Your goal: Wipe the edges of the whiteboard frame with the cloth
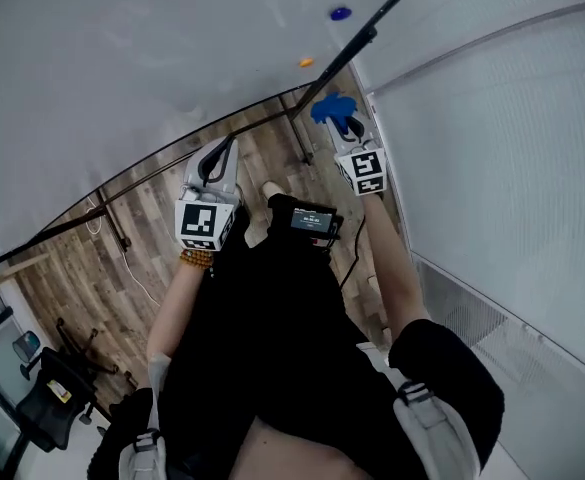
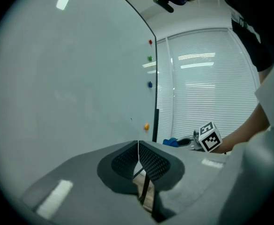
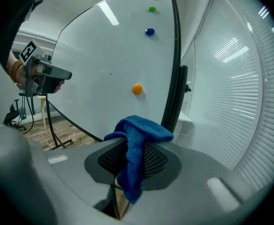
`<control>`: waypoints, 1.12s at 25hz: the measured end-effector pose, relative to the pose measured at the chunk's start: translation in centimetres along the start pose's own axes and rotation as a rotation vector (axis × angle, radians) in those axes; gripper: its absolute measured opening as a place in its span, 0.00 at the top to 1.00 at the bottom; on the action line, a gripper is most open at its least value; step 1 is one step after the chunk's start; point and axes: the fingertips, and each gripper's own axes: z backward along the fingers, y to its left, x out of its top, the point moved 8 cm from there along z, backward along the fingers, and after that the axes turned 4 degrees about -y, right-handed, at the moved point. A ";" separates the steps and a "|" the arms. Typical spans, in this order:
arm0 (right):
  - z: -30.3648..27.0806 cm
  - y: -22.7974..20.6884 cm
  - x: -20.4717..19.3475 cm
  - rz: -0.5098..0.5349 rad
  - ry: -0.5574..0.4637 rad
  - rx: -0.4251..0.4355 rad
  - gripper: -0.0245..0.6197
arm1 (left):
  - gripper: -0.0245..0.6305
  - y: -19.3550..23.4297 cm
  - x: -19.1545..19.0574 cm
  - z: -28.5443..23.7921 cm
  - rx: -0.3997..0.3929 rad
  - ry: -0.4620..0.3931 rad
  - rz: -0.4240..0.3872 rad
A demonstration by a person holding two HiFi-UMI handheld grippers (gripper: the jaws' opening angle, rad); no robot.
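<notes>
Head view: right hand-held gripper (image 1: 340, 120) pinching blue cloth (image 1: 329, 107). Cloth bunched at jaw tips, just beside dark whiteboard frame (image 1: 369, 34); contact unclear. Left hand-held gripper (image 1: 220, 150) near frame's lower edge, well apart from cloth.

Left gripper view: jaws pressed together, nothing between. Whiteboard (image 2: 71, 78) ahead.

Right gripper view: jaws clamped on cloth, folds draping over and down between them. Frame's upright edge close behind cloth. Orange magnet (image 3: 137, 89) on board.

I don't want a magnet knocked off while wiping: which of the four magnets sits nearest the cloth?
The orange magnet, the lowest one, just above the blue cloth; the other three sit higher up.
</notes>
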 end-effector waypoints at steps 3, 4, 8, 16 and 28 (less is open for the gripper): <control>-3.2 -2.0 -1.1 0.024 0.041 0.058 0.79 | 0.96 0.0 -0.3 -2.2 0.054 0.000 0.040; -4.2 -2.6 -1.9 0.033 0.055 0.079 0.79 | 0.96 -0.3 -0.6 -2.7 0.064 -0.003 0.041; -7.2 -4.7 -4.7 0.071 0.116 0.158 0.79 | 0.96 -1.8 -1.5 -4.2 0.127 -0.008 0.058; -10.9 -6.0 -7.9 0.071 0.221 0.238 0.79 | 0.96 -3.1 -1.4 -3.7 0.250 0.001 0.081; -13.9 -5.5 -9.1 0.058 0.215 0.274 0.79 | 0.96 -2.2 -2.0 -1.6 0.361 0.010 0.080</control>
